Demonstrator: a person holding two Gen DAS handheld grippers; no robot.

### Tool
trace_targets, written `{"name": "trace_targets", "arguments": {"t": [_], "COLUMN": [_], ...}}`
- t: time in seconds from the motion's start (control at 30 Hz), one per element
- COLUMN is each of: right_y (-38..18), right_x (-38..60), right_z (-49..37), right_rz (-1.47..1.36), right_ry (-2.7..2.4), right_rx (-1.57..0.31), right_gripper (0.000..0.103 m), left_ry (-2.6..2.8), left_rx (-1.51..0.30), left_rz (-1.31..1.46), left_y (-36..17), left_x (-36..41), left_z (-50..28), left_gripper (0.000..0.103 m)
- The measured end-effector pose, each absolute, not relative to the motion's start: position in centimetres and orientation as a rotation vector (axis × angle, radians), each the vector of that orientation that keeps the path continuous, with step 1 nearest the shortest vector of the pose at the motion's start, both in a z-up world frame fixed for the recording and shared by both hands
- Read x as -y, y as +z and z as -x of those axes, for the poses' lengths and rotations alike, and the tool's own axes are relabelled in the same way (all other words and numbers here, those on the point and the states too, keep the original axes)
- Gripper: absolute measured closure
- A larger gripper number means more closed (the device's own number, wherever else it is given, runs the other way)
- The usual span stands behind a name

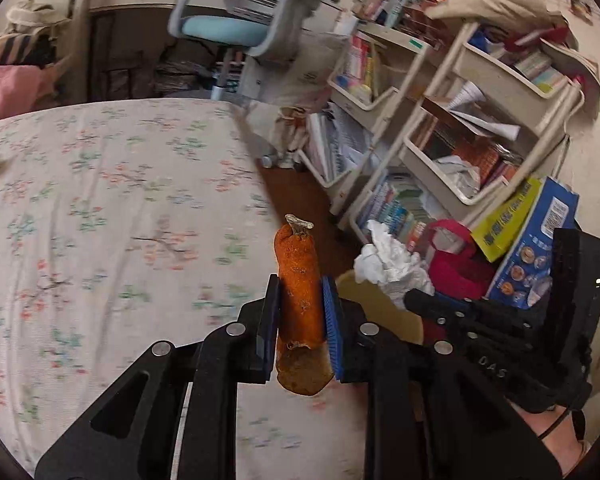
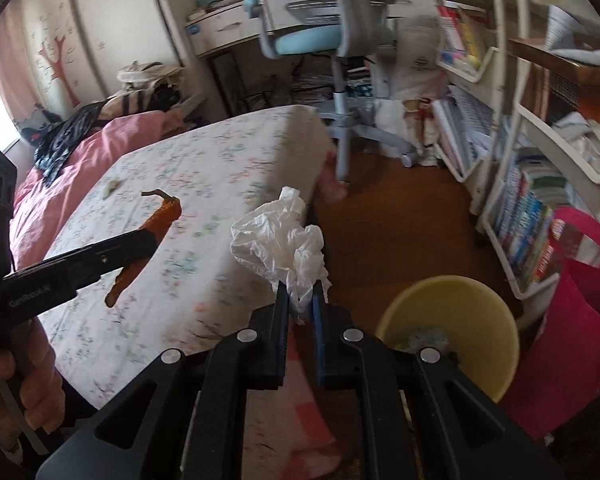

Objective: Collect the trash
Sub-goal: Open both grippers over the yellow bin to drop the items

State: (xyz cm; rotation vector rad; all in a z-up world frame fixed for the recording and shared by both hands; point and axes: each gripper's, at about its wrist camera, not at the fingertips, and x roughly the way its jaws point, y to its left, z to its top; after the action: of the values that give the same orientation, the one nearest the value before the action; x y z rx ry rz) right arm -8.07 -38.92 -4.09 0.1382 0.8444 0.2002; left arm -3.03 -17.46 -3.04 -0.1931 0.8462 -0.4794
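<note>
Nearest us, our right gripper has its fingers closed on a crumpled tissue, which billows up and away from the tips over the bed's near corner. The yellow bin sits on the floor just right of that gripper and lower, so we judge the tissue needs only a short carry rightward and down to drop. Our left gripper is clamped on a brown, shrivelled peel, long axis running along the fingers, stem end pointing away. It hangs over the bed, left of the right gripper, so the right hand is nearer the bin. Farther off on the bed lies one more small scrap.
</note>
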Motion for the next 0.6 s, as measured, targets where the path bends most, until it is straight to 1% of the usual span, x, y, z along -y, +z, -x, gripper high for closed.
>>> {"name": "trace_targets", "arguments": {"t": [0.13, 0.17, 0.23, 0.27, 0.3, 0.4, 0.47, 0.53, 0.6], "right_y": [-5.6, -6.4, -7.9, -8.6, -9.0, -9.3, -9.0, -8.6, -8.0], "right_x": [42.8, 43.7, 45.1, 45.9, 46.8, 48.5, 49.0, 48.9, 48.5], "right_z": [8.0, 7.7, 7.3, 7.2, 7.0, 7.1, 7.5, 7.7, 7.8], "right_rz": [-0.143, -0.145, -0.176, -0.215, -0.247, -0.317, -0.340, -0.354, -0.355], "right_ry": [0.064, 0.032, -0.026, -0.049, -0.066, -0.100, -0.106, -0.096, -0.071], "right_rx": [-0.890, -0.921, -0.974, -0.987, -0.997, -0.989, -0.965, -0.943, -0.917], "right_gripper": [0.091, 0.088, 0.086, 0.080, 0.077, 0.076, 0.075, 0.075, 0.074], "left_ry": [-0.581, -0.594, -0.616, -0.620, -0.615, -0.605, -0.596, -0.571, -0.549], "left_rx": [-0.883, -0.896, -0.943, -0.973, -0.993, -1.025, -1.004, -0.975, -0.953], "left_rz": [0.137, 0.124, 0.094, 0.083, 0.075, 0.062, 0.068, 0.064, 0.077], "left_y": [-3.5, -3.8, -4.7, -5.3, -5.8, -6.5, -6.2, -5.8, -5.2], "left_x": [25.6, 27.3, 30.9, 32.3, 33.4, 35.2, 34.9, 34.2, 32.9], "left_z": [2.8, 2.4, 1.4, 0.8, 0.1, -1.1, -1.2, -1.0, -0.9], "left_gripper": [0.083, 0.083, 0.083, 0.083, 0.082, 0.076, 0.062, 0.059, 0.059]}}
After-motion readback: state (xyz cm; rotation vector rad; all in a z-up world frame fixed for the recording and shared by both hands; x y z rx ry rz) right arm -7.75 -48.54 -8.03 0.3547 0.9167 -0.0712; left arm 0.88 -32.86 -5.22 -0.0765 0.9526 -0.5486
